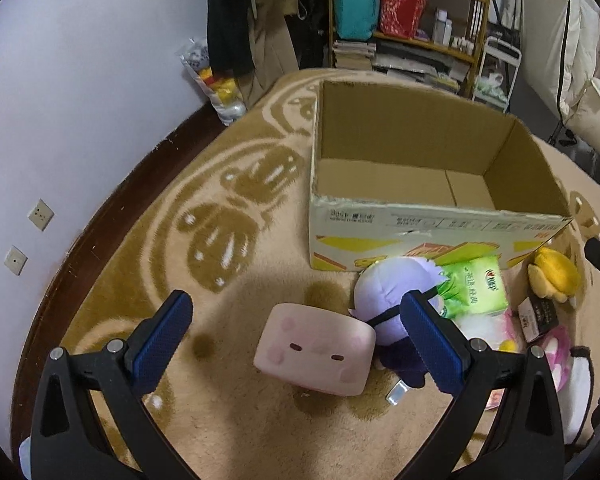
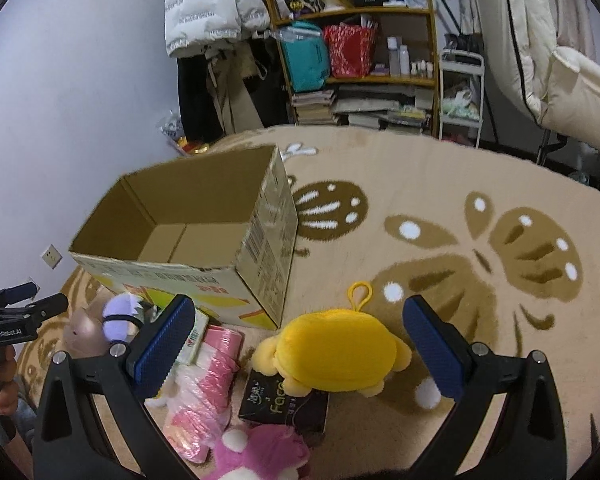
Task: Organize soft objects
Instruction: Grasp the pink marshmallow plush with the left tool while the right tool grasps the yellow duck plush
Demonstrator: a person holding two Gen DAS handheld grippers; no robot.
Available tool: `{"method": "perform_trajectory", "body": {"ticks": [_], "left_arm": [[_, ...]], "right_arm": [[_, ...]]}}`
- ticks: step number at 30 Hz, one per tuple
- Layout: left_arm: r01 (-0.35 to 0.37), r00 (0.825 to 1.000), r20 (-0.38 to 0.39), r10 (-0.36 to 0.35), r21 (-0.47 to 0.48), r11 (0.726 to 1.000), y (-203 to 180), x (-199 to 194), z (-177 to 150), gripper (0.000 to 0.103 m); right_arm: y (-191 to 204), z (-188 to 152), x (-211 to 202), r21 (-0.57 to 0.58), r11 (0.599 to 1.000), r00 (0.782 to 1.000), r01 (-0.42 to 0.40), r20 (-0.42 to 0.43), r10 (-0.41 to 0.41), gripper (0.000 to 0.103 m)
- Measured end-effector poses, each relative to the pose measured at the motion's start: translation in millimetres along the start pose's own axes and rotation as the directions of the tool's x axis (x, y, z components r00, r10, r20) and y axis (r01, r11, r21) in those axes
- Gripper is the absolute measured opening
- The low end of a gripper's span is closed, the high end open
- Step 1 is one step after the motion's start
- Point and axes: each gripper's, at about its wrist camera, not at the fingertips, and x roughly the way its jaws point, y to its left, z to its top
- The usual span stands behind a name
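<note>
My left gripper (image 1: 296,320) is open above a pink square cushion toy (image 1: 314,350) lying on the rug. A purple plush (image 1: 392,300) lies just right of it, partly behind the right finger. My right gripper (image 2: 298,320) is open over a yellow plush (image 2: 336,354) with a yellow loop, which sits between the fingers. An open cardboard box (image 1: 432,216) stands empty behind the toys; it also shows in the right wrist view (image 2: 204,272). A pink plush (image 2: 260,456) lies at the bottom edge.
A green tissue pack (image 1: 476,288), a pink plastic-wrapped bundle (image 2: 204,388) and a black packet (image 2: 288,404) lie among the toys on the beige patterned rug (image 2: 460,320). A cluttered shelf (image 2: 360,52) and hanging coats (image 2: 212,12) stand by the far wall.
</note>
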Motion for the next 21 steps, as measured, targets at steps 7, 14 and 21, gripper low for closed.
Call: {"method": "perform_trajectory", "body": {"ticks": [7, 14, 21], "left_arm": [[0.008, 0.998, -0.069, -0.009, -0.015, 1.000, -2, 21, -3, 0.103], [0.020, 0.992, -0.123, -0.022, -0.016, 1.000, -3, 36, -8, 0.103], [0.029, 0.983, -0.181, -0.031, -0.013, 1.000, -2, 48, -15, 0.103]], "right_arm": [[-4, -10, 34, -0.006, 1.000, 0.997, 0.001, -0.074, -0.002, 0.103], [-9, -21, 57, 0.002, 1.000, 0.991, 0.005, -0.132, -0.005, 0.103], [-12, -26, 61, 0.006, 0.999, 0.989, 0.031, -0.147, -0.030, 0.103]]}}
